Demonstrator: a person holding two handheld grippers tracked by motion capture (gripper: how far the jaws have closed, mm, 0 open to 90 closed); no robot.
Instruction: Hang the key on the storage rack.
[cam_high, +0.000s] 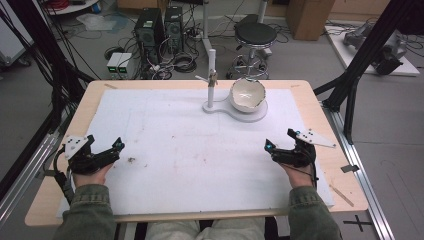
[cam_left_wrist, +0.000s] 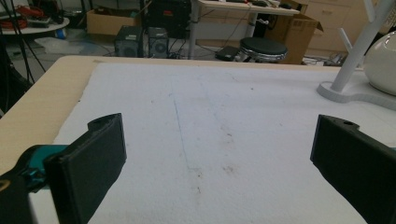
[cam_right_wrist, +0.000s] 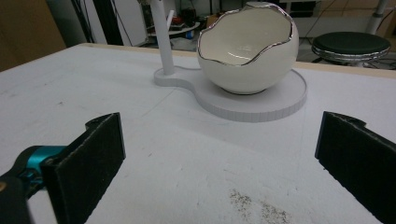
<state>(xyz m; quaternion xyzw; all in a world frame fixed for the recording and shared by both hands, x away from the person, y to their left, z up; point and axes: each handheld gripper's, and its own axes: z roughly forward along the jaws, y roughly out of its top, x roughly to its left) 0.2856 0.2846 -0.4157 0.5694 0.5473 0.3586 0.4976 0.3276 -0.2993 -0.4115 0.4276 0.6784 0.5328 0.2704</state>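
Observation:
A white eggshell-shaped bowl (cam_high: 247, 94) with a silver jagged rim sits on a round white stand base (cam_high: 256, 115) at the table's far middle; it appears large in the right gripper view (cam_right_wrist: 250, 51). A thin white post (cam_high: 211, 80) with small pegs rises from the same base. My left gripper (cam_high: 104, 146) rests open at the near left of the white mat, nothing between its jaws. My right gripper (cam_high: 279, 140) rests open at the near right, empty, facing the bowl. In the left gripper view the bowl's edge (cam_left_wrist: 383, 63) and post (cam_left_wrist: 357, 49) sit at far right.
A white foam mat (cam_high: 190, 150) covers most of the wooden table (cam_high: 320, 107). A small dark smudge of debris (cam_high: 132, 160) lies near the left gripper. Beyond the table stand a black stool (cam_high: 255, 35), computer towers (cam_high: 160, 27) and cables.

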